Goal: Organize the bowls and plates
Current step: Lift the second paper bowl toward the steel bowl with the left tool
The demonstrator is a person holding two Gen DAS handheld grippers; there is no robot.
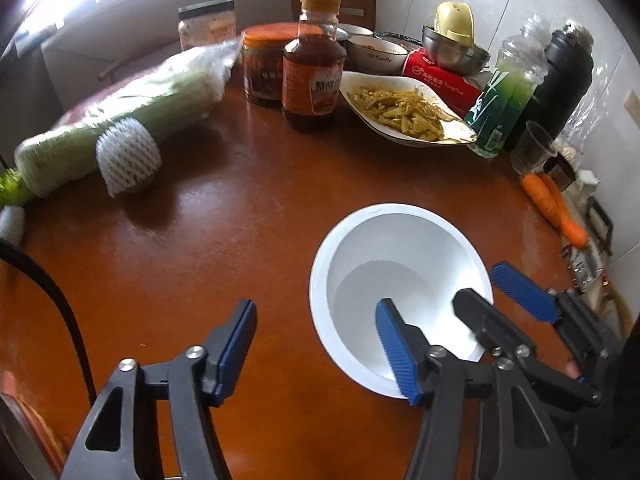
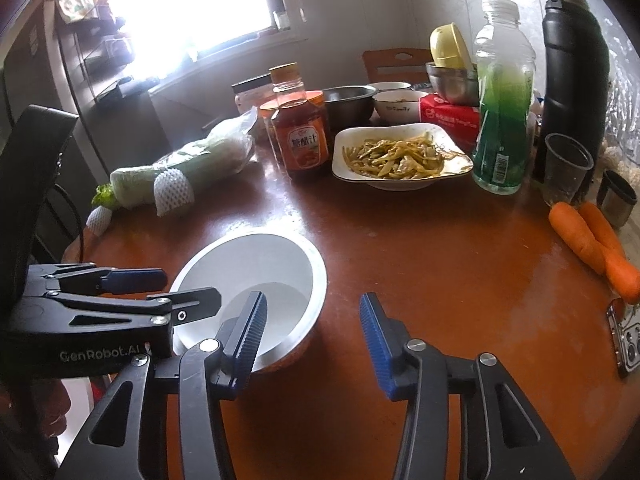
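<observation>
White bowl (image 1: 400, 280) sits empty and upright on the brown desk (image 1: 240, 240), near its front edge, well apart from the plate of stir-fried vegetables (image 1: 404, 108) and the stacked bowls at the back. Both tongs straddle its rim from opposite sides, each with one pad inside the bowl and one outside. Left tongs (image 1: 324, 356): jaws part open, rim between them, pads not seen pressing on it. Right tongs (image 2: 310, 340): likewise part open, inner pad over the bowl's wall, outer pad clear of it; no hold yet as far as I can tell. Risks, judged: uneven closing could tip or skate the light bowl on the glossy desk; a thin-rim pinch may slip on lifting; opposed pulls could twist it free. Sauce bottle (image 2: 302, 136) and carrots (image 2: 592, 240) lie clear of the bowl.
</observation>
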